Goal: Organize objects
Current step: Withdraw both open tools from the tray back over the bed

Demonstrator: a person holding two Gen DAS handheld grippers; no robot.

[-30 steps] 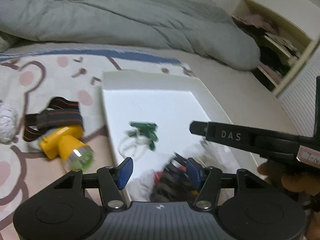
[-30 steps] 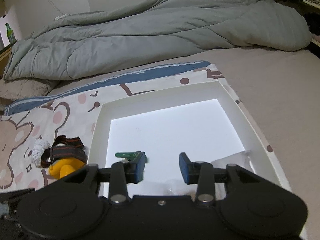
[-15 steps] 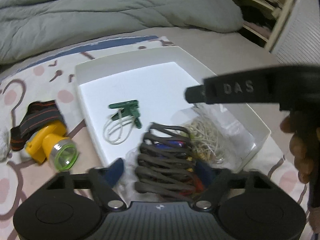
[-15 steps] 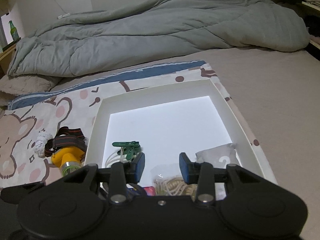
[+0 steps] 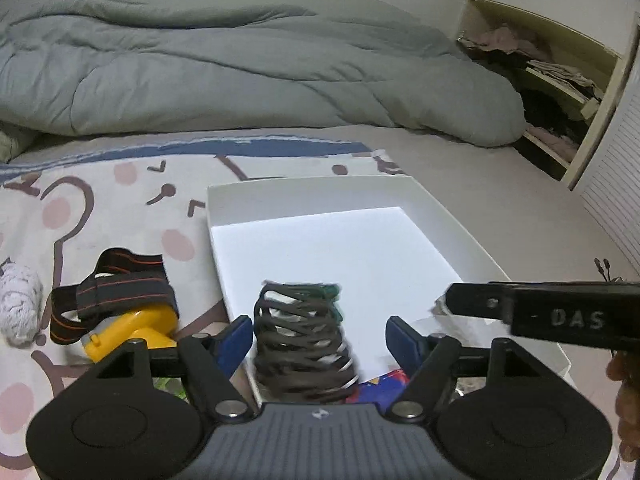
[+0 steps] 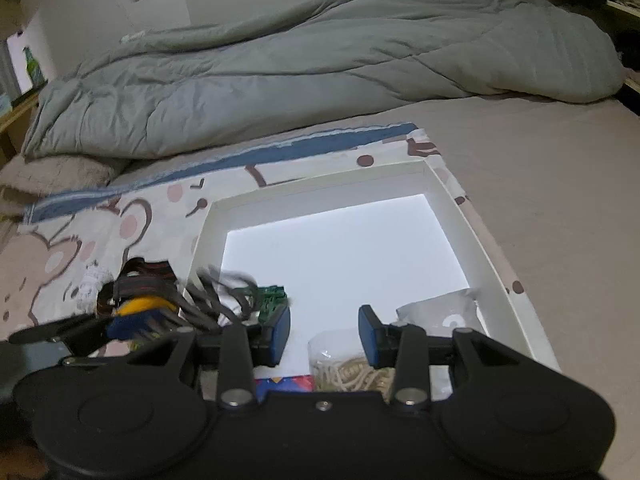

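Note:
A bundle of dark coiled cord (image 5: 300, 340) stands between the blue pads of my left gripper (image 5: 320, 340), whose jaws are opening. Both pads show a gap to the cord. The bundle is blurred and sits over the near left corner of the white box (image 5: 304, 188). In the right wrist view the same cord (image 6: 216, 296) shows at the box's (image 6: 320, 184) left wall. My right gripper (image 6: 324, 334) is open over the box's near end with nothing between its pads. One of its fingers (image 5: 540, 316) crosses the left wrist view.
Inside the box lie green clips (image 6: 272, 296), a bag of pale rubber bands (image 6: 352, 368), a silver pouch (image 6: 444, 312) and a colourful packet (image 6: 288, 384). Left of the box lie a yellow headlamp (image 5: 132, 328) and a white rope ball (image 5: 16, 308). A grey duvet (image 5: 240, 80) fills the back.
My left gripper's jaws have widened and its pads have come off the cord bundle, which was gripped before. The cord has come into the right wrist view. The right gripper's jaws are unchanged.

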